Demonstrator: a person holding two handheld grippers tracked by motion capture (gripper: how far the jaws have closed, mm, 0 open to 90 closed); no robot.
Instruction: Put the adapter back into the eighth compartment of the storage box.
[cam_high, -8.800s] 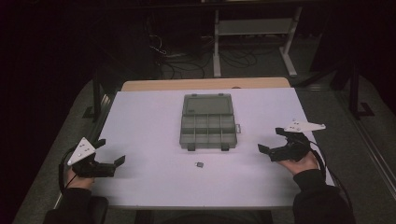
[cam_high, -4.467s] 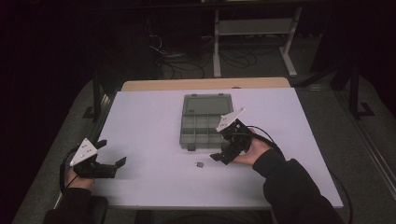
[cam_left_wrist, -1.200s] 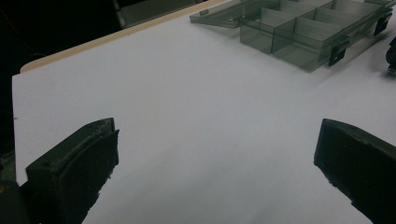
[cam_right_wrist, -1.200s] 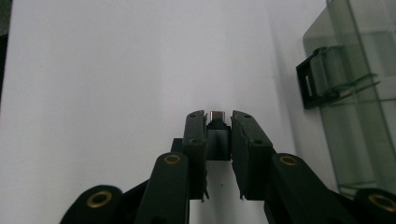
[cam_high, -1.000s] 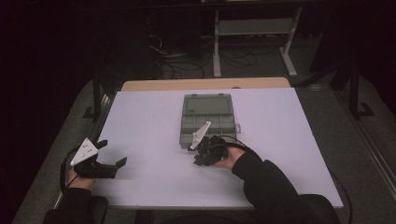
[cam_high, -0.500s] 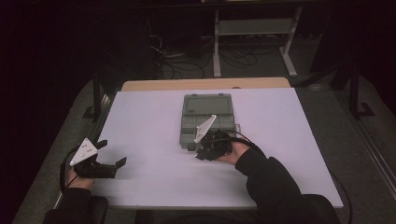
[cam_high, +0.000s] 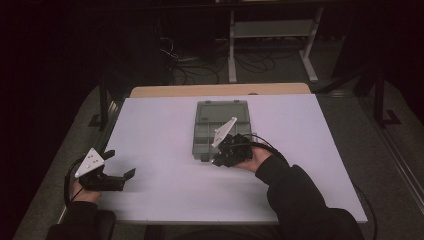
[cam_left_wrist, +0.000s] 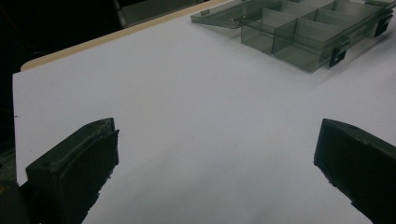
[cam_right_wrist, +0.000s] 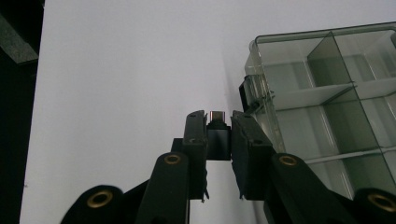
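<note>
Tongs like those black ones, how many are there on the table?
2. The left tongs rest open at the table's near left corner. The right tongs, by the clear organizer box at the middle, are shut on a small black adapter.

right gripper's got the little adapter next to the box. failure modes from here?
1. The right gripper pinches the small black adapter only by its sides, so it could slip or twist out.
2. It sits outside the organizer box, close to the wall and black latch, so it may clip them going in.
3. A loose release could land the adapter on the table.
</note>
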